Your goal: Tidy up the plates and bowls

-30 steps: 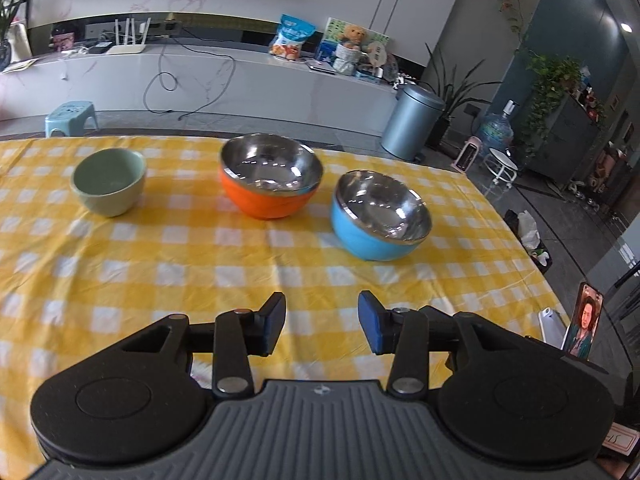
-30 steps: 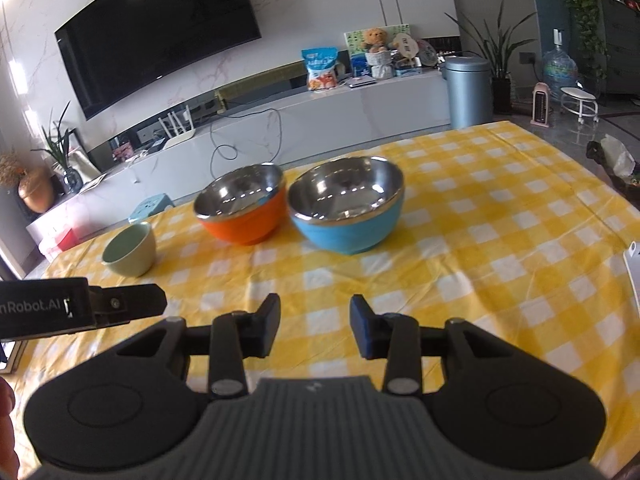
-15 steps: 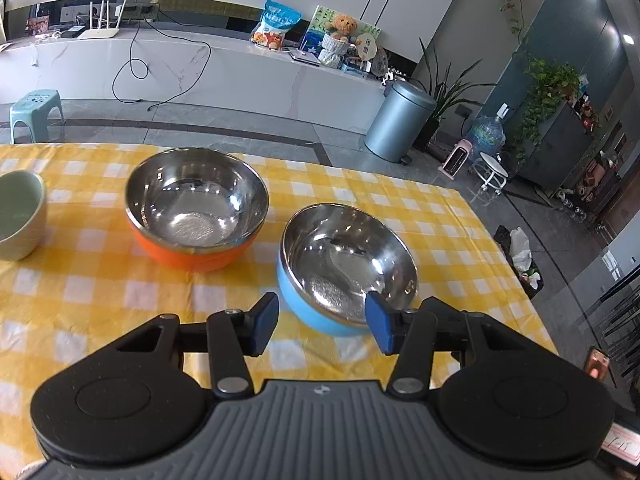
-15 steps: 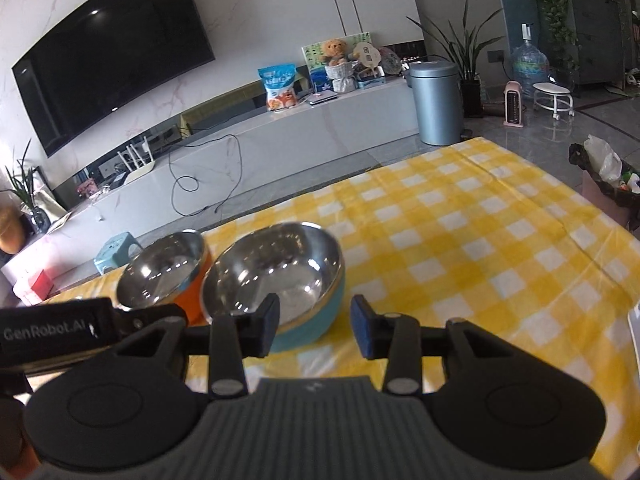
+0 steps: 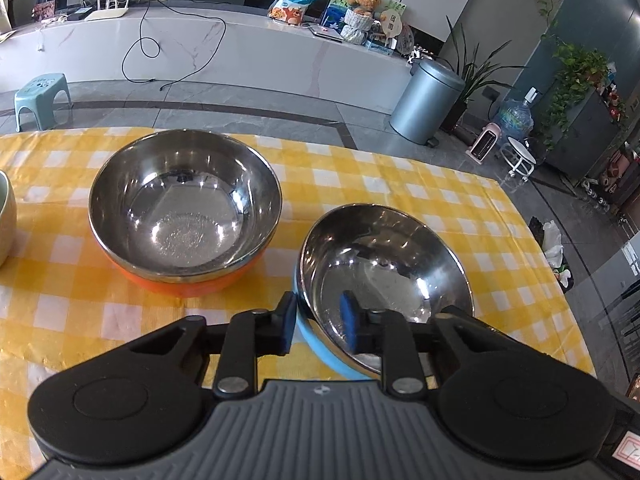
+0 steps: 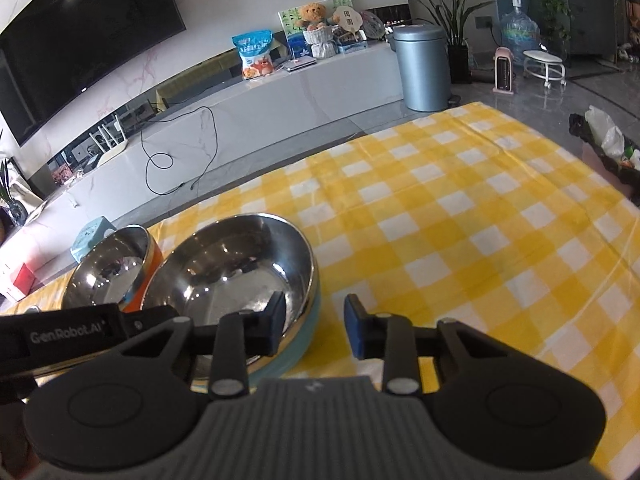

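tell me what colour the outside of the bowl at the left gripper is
Light blue, steel inside; the blue bowl shows best in the left wrist view.

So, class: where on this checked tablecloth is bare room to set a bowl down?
Free: the yellow checked tablecloth right of the blue-sided steel bowl. Crowded: where it neighbours the orange-sided steel bowl, with both grippers straddling its rim.
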Demonstrator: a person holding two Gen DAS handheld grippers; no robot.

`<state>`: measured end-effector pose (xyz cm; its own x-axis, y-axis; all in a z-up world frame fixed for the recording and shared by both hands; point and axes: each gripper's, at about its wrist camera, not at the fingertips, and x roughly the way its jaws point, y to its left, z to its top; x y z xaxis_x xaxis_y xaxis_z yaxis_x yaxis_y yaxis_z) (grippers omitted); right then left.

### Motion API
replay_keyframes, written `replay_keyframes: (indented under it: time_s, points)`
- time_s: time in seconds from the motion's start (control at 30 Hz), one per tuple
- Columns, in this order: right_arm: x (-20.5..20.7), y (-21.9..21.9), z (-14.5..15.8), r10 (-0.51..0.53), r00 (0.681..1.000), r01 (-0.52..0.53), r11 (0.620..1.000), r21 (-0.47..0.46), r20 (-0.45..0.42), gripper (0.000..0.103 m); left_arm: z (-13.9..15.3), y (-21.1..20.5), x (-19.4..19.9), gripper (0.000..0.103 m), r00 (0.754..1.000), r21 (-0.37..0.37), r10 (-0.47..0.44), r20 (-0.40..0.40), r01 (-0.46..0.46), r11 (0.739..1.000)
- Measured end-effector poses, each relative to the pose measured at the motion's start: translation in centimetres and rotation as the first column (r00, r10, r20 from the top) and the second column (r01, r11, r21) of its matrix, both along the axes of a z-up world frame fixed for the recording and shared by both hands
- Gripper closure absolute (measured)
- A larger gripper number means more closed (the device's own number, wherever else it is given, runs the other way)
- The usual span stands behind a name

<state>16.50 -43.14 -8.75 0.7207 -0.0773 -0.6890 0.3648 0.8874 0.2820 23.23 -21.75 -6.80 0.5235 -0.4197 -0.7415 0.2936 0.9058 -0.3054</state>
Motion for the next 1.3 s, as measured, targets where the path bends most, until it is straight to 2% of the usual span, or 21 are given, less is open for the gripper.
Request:
replay_keyframes:
  time_s: [0.03, 0.1, 0.27, 0.37, 0.5, 0.87, 1.1, 1.3]
  points:
    - [0.0, 0.1, 0.0, 0.003, 1.0, -0.003, 1.0, 0.003, 0.004, 0.079, -0.1, 0.0, -0.1, 0.085, 1.0, 0.0, 0.005, -0.001, -0.005, 1.0]
    - [-0.1, 0.3, 0.0, 0.01, 1.0, -0.01, 1.0, 0.016, 0.009, 0.088, 0.0, 0.3, -0.1, 0.085, 1.0, -0.007, 0.01, -0.001, -0.01, 1.0]
    - [-0.2, 0.5, 0.1, -0.012, 1.0, 0.012, 1.0, 0.019, 0.0, 0.092, 0.3, 0.4, -0.6, 0.087, 1.0, 0.014, 0.018, -0.006, -0.018, 1.0]
    - [-0.7, 0.6, 0.4, -0.026, 1.0, 0.026, 0.999, 0.04, -0.007, 0.092, 0.8, 0.6, -1.3, 0.087, 1.0, 0.017, 0.021, -0.004, -0.021, 1.0]
    - [-1.8, 1.3, 1.4, -0.022, 1.0, 0.022, 1.0, 0.021, -0.003, 0.093, 1.7, 1.0, -2.4, 0.087, 1.0, 0.018, 0.016, -0.004, -0.016, 1.0]
    - [-7.2, 3.9, 4.5, 0.046, 0.999, -0.045, 0.999, 0.026, -0.02, 0.093, 3.9, 5.2, -7.6, 0.087, 0.992, -0.027, 0.062, -0.108, -0.066, 0.997]
    - [-12.0, 6.7, 5.4, 0.11, 0.994, -0.109, 0.994, 0.022, -0.029, 0.093, 4.0, 8.3, -12.2, 0.087, 0.979, -0.053, 0.106, -0.171, -0.117, 0.992]
    - [-15.5, 7.6, 4.8, 0.132, 0.99, -0.13, 0.991, 0.044, -0.056, 0.093, 3.0, 9.6, -15.2, 0.086, 0.97, -0.055, 0.11, -0.217, -0.124, 0.991]
